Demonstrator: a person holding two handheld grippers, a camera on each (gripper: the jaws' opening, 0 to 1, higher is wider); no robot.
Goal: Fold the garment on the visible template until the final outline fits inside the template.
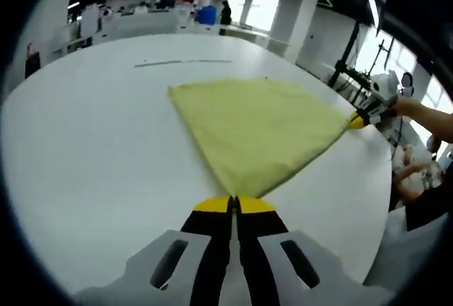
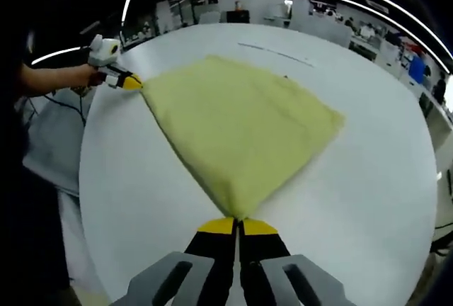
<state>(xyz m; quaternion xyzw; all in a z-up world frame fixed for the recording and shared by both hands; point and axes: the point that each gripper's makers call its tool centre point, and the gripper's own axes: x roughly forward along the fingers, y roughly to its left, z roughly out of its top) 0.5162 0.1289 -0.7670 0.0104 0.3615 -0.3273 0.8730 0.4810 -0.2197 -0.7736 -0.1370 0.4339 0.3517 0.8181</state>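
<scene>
Left gripper view: the left gripper [image 1: 234, 205], with yellow-tipped black jaws on a grey body, has its jaws pressed together on the near corner of the yellow garment [image 1: 253, 127]. The garment is a soft, matte cloth with a fine nap, spread flat and fanning out ahead of the jaws into a roughly four-cornered sheet with straight edges. It lies on a smooth white table [image 1: 92, 143] with a rounded outline. To the far right of this gripper, the right gripper [image 1: 362, 118] meets the garment's right-hand corner, its yellow tips touching the cloth; a person's forearm [image 1: 425, 113] extends behind it, reaching in level from the right. A thin dark line [image 1: 182, 62] runs across the table beyond the garment.

Right gripper view: the right gripper [image 2: 238, 222] has its jaws brought together on the nearest corner of the garment [image 2: 237, 125], which widens away from the jaws. At the far left, the left gripper [image 2: 127, 79] sits at the cloth's left corner with its jaws together on the cloth, held by a hand [image 2: 90, 74] whose forearm enters from the left, roughly horizontal. The cloth surface between the two grippers looks taut and nearly free of wrinkles.
</scene>
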